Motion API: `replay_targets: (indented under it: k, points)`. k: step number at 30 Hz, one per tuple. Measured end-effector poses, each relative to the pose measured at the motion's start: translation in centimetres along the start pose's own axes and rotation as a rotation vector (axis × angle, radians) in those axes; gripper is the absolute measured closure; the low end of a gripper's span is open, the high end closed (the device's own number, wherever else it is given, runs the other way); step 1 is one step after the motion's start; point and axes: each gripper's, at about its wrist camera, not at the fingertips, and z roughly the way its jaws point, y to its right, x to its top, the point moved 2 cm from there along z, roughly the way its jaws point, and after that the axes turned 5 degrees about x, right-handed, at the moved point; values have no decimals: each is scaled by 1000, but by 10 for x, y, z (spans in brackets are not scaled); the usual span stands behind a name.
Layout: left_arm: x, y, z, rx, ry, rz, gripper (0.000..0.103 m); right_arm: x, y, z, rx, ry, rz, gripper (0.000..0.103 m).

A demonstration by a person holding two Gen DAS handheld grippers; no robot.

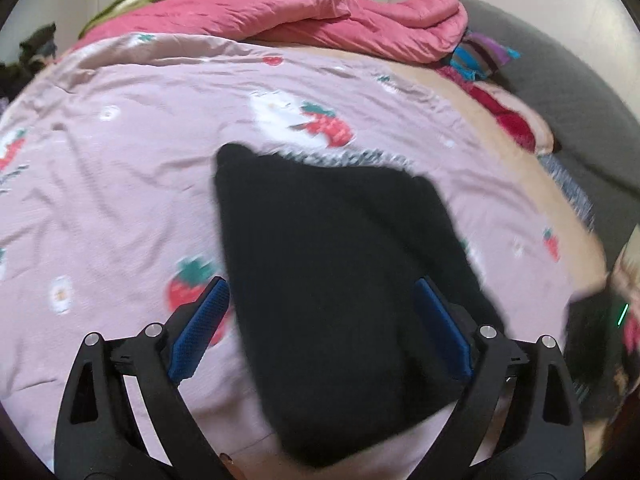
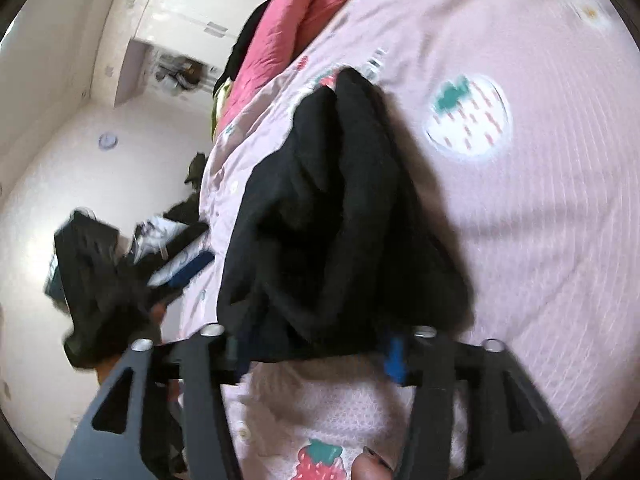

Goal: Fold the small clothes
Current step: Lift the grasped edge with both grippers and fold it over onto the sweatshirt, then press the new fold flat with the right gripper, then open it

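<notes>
Across both views, a bed under a pale pink quilt cover [image 1: 132, 168] printed with strawberries and daisies, wrinkled. Along the far edge, a bunched pink duvet [image 1: 304, 16], and at the far right a grey headboard or cushion [image 1: 568, 92] with striped and red cloth heaped beside it. On the quilt cover, near the middle, a black garment [image 1: 328, 248], roughly folded into a tapering shape, a checked strip showing past its far edge (blurred, pattern unclear). In the left wrist view, left tongs [image 1: 320, 328] spread wide, blue pads on either side of the garment's near part, neither pad visibly pressing it. In the right wrist view, the same black garment [image 2: 340, 208] rumpled and draped over the right tongs [image 2: 316, 344]; fingers wide apart, blue pad [image 2: 396, 356] half hidden by cloth, grip impossible to tell. To the left, white floor [image 2: 80, 176] strewn with dark clothes.
</notes>
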Motion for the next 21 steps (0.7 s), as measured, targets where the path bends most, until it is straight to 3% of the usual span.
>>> replay_targets:
  k: [2,4,7,14,15,16,17,19,21]
  points:
    - [-15,-9,-4,11,5,7,16,9,-5,0,-7,3,-30,37]
    - [-22,-16,-2,21,6,11,15,19,-9,3,-18,8,-43,35]
    - [-25,-20,4,20,-1,11,12,24,-8,12,-33,-6,-43,34]
    - [-22,-21,6,33,12,41,11,61,-5,50,-183,-39,-164,36]
    - [-21,-22,6,29,10,37,11,64,-5,56,-209,-40,-188,38]
    - [-21,-22,7,29,11,37,11,65,-4,58,-229,-41,-206,47]
    - [-21,-22,7,31,12,38,11,65,-2,60,-242,-39,-223,63]
    - [-22,-23,9,26,9,31,11,64,-4,63,-246,-29,-278,83]
    - [-21,-23,9,27,8,28,11,65,-15,66,-268,0,-364,87]
